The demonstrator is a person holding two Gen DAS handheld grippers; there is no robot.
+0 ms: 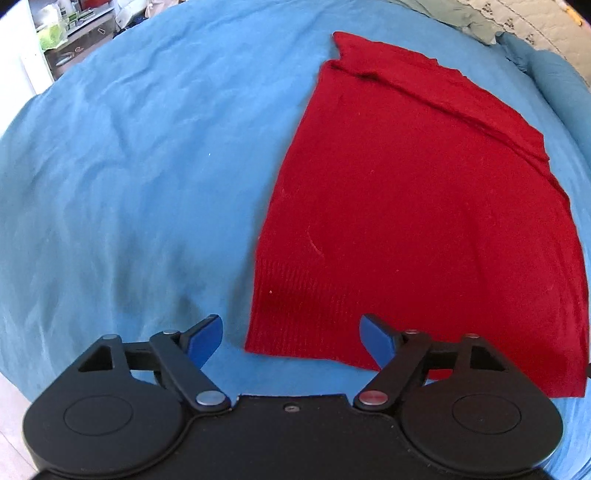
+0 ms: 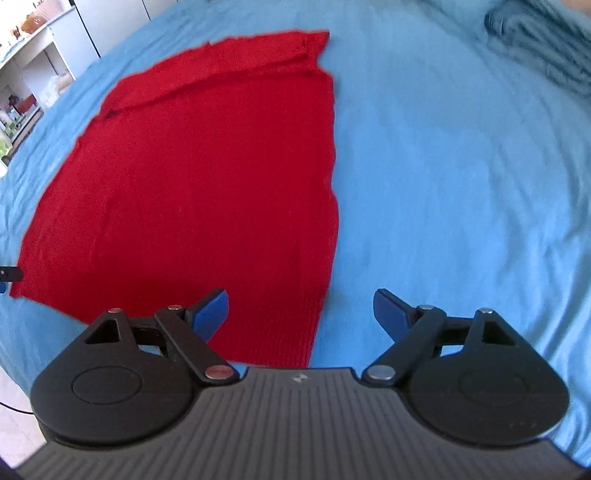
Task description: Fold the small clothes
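A red knit garment point(image 1: 417, 206) lies flat on the blue bedsheet point(image 1: 129, 184), with a folded strip along its far edge. My left gripper point(image 1: 291, 338) is open and empty, hovering over the garment's near left corner. In the right wrist view the same garment point(image 2: 199, 184) fills the left half. My right gripper point(image 2: 301, 312) is open and empty over the garment's near right corner, its left finger above the ribbed hem. A tip of the left gripper point(image 2: 9, 275) shows at the far left edge.
A blue pillow point(image 1: 557, 88) and a pale quilt point(image 1: 517, 18) lie at the far right. A folded blue-grey cloth point(image 2: 543, 40) sits at the far right of the bed. Shelves point(image 2: 26, 74) and a cabinet point(image 1: 74, 37) stand beyond the bed's left side.
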